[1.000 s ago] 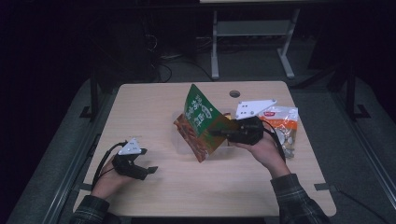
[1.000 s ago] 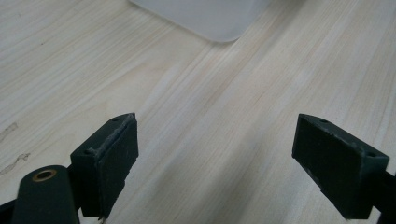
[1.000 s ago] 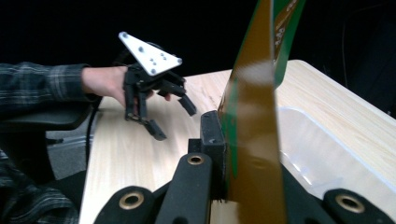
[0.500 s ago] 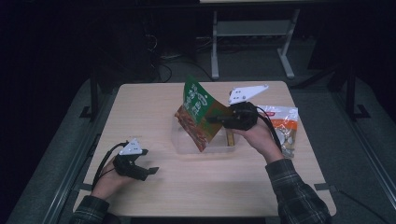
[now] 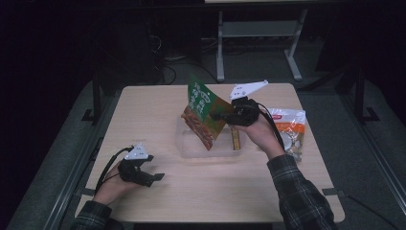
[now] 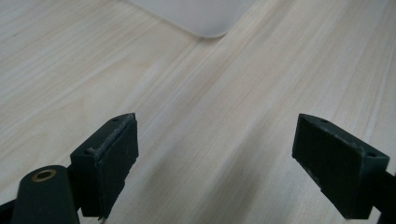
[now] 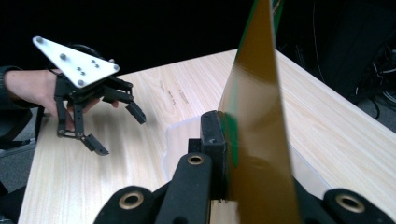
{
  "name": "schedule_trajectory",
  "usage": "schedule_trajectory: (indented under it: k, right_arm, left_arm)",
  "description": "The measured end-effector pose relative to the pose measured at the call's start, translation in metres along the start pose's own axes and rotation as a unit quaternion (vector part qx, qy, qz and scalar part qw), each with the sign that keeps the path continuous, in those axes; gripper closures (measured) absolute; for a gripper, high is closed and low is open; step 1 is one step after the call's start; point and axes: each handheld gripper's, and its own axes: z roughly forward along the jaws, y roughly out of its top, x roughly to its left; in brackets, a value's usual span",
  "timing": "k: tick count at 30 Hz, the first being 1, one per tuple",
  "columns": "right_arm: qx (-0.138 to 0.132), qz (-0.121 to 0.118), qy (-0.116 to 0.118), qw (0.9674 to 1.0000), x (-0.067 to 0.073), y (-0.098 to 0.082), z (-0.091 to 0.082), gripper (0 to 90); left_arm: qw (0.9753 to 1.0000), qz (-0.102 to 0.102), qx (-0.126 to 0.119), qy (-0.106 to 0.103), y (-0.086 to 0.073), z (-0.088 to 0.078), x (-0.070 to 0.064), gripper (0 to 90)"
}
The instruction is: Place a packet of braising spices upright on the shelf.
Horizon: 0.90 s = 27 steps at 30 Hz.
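A green and brown snack bag (image 5: 203, 112) hangs tilted over a clear plastic container (image 5: 191, 149) at the middle of the table. My right gripper (image 5: 219, 115) is shut on the bag's right edge. In the right gripper view the bag (image 7: 257, 116) stands edge-on, pinched between the black jaws of my right gripper (image 7: 224, 135). My left gripper (image 5: 154, 178) rests low near the front left of the table, open, with nothing in it. In the left gripper view my left gripper (image 6: 215, 158) holds its jaws wide over bare wood, and a corner of the container (image 6: 201, 18) lies ahead.
A white and orange packet (image 5: 288, 128) lies on the table (image 5: 143, 110) right of the container. A small brown item (image 5: 235, 139) stands at the container's right end. The left gripper (image 7: 119, 130) shows across the table in the right gripper view. Table legs and cables lie beyond the far edge.
My right hand has carried the bag leftward and toward the far side, over the container. The left gripper has stayed where it was.
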Motion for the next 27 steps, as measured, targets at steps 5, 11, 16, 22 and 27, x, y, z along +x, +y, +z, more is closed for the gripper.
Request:
schedule_trajectory:
  k: [5, 11, 16, 22, 27]
  right_arm:
    - [0.007, 0.008, -0.003, 0.9999, -0.005, -0.003, 0.005, 90.0]
    - [0.018, 0.013, -0.001, 0.9998, -0.008, -0.005, 0.014, 90.0]
    - [0.026, 0.013, -0.001, 0.9996, -0.008, -0.006, 0.021, 90.0]
    - [0.039, 0.013, -0.001, 0.9992, -0.009, -0.008, 0.030, 90.0]
    - [0.046, 0.013, -0.001, 0.9989, -0.010, -0.009, 0.035, 90.0]
  left_arm:
    - [0.9997, 0.016, 0.016, -0.003, -0.001, 0.001, -0.001, 14.5]
    - [0.9998, 0.013, 0.012, -0.009, -0.001, 0.000, 0.000, 14.5]
    - [0.9997, 0.016, 0.009, -0.016, -0.001, 0.001, -0.002, 14.8]
    - [0.9995, 0.021, 0.015, -0.018, -0.001, 0.002, -0.002, 14.8]
    - [0.9995, 0.020, 0.015, -0.018, -0.001, 0.001, -0.003, 14.8]
